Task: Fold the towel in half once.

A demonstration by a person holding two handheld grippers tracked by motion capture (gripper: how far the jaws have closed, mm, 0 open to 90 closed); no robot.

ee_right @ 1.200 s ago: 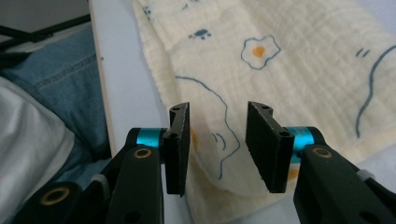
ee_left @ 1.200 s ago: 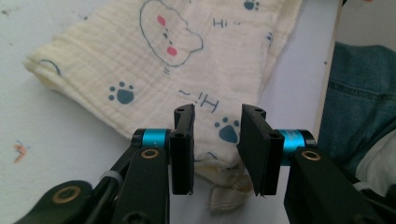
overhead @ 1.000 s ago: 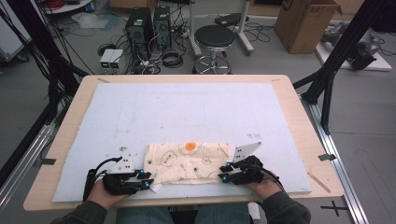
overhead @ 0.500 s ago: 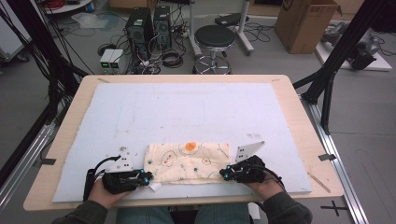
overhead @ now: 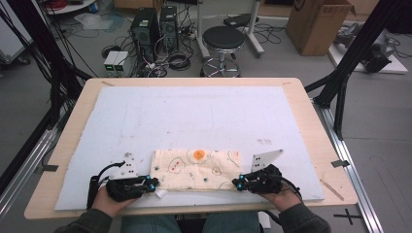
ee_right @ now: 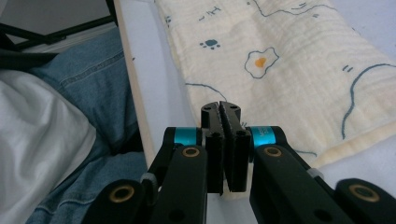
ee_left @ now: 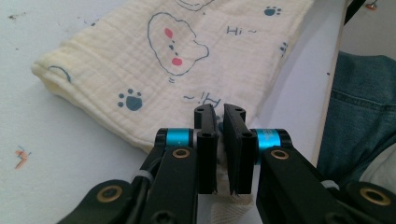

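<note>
Folded cloth (overhead: 195,168) (cream, printed) lay at the white mat's (overhead: 194,116) near edge, long axis left-right. Left gripper (overhead: 154,185) and right gripper (overhead: 236,183), jaws just closed, pinched its near corners.

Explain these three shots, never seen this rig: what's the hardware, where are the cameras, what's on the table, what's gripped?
There is no robot arm here: a person at a table holds a hand-held gripper in each hand. The high view comes from a fixed camera above the person, looking forward and down. The other two views come from cameras riding on each gripper, looking along its black jaws.

A white mat covers the table, and on it lies a folded cream cloth printed with small cartoons and paw marks.

The left gripper has just closed its jaws on the cloth's near left corner; fabric shows pinched between them. The right gripper has likewise just closed on the near right corner. The blue fabric beyond the table edge is the person's jeans.
</note>
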